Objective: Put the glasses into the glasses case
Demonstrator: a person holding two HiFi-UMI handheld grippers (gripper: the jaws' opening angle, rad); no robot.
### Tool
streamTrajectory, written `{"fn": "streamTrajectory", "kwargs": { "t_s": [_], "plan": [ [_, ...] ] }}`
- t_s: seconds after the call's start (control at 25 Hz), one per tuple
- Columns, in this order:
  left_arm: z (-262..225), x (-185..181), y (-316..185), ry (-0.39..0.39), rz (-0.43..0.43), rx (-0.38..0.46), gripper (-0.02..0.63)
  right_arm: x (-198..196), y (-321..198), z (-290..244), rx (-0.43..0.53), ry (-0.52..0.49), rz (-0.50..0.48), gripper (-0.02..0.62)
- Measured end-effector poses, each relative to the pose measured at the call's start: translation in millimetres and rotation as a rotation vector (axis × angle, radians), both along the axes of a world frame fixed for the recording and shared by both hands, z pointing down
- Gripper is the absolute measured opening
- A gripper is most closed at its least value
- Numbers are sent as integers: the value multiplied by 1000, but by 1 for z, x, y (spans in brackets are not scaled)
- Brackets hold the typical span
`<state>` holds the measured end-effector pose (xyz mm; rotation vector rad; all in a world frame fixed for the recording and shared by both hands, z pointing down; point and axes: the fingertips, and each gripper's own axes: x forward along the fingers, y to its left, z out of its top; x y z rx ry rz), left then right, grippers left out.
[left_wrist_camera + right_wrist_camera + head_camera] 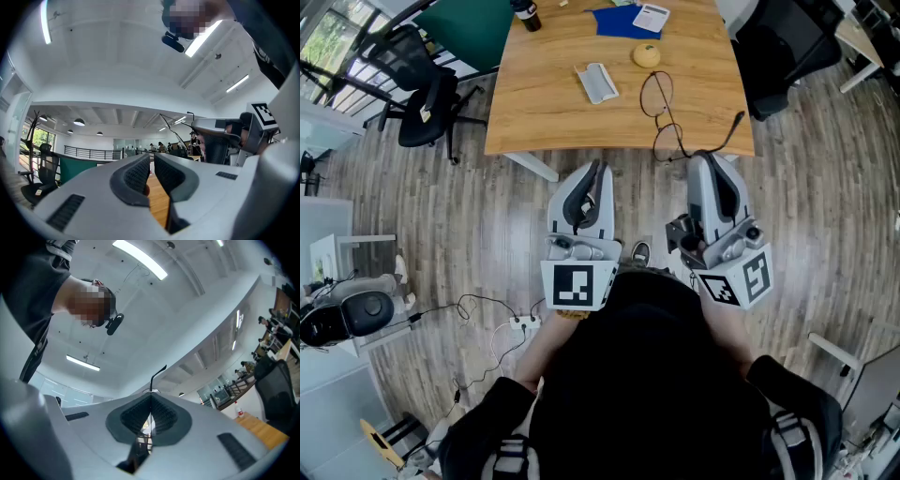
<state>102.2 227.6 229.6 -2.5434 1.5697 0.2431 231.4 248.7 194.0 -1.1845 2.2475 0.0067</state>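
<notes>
1 glasses (657, 94) clamped by temple in clenched R tool (706, 157); L tool (597, 169) barely parted, empty; 1 case (597, 82) on surface (534, 103).

Front edge open, clutter at the back!

The near strip of the wooden table (534, 117) lay bare, a free way in from the front for either gripper. The glasses case (596, 82) sat mid-table with open wood on its left. On its right the yellow round thing (646, 55) stood near, and the glasses (657, 96) hung over that corner. A bottle (526, 14) and a blue sheet (617, 22) filled the far edge. Black chairs (427, 94) flanked both sides.
</notes>
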Motion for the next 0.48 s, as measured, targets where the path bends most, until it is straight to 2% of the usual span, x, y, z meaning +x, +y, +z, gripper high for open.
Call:
{"fn": "streamTrajectory", "kwargs": {
  "t_s": [0.48],
  "plan": [
    [4,15,-4,-1,21,-18,43,12,-7,13,-45,9,-14,9]
  ]
}}
